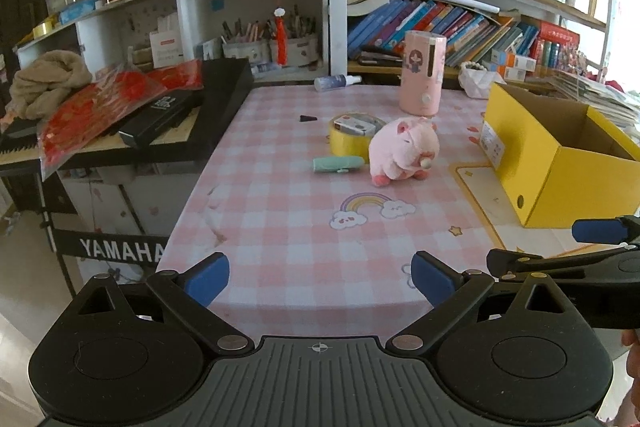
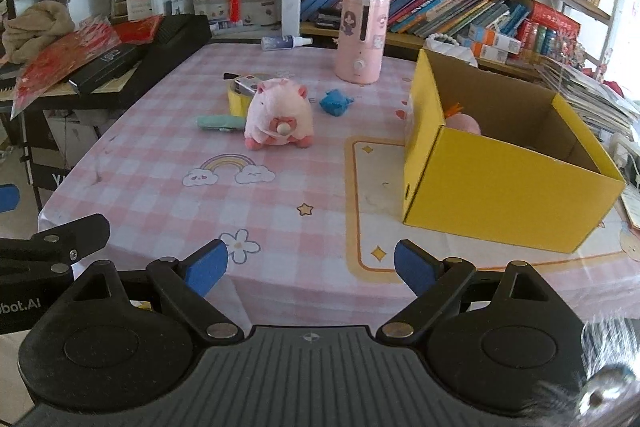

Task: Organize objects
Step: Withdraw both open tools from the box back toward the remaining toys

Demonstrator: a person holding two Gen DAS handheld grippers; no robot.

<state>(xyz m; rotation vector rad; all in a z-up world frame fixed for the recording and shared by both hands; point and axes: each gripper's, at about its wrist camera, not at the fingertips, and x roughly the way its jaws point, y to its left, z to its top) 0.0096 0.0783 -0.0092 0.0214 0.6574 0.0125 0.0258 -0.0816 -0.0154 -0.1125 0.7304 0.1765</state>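
With both jaws wide and empty, left gripper (image 1: 320, 279) and right gripper (image 2: 310, 267) near table edge, pink plush pig (image 2: 279, 115) well ahead of jaws, open yellow cardboard box (image 2: 500, 187) ahead-right.

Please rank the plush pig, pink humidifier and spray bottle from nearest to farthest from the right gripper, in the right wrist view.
1. Plush pig, mid-table, left of the right gripper.
2. Pink humidifier, behind it, slightly right.
3. Spray bottle, at the far edge.
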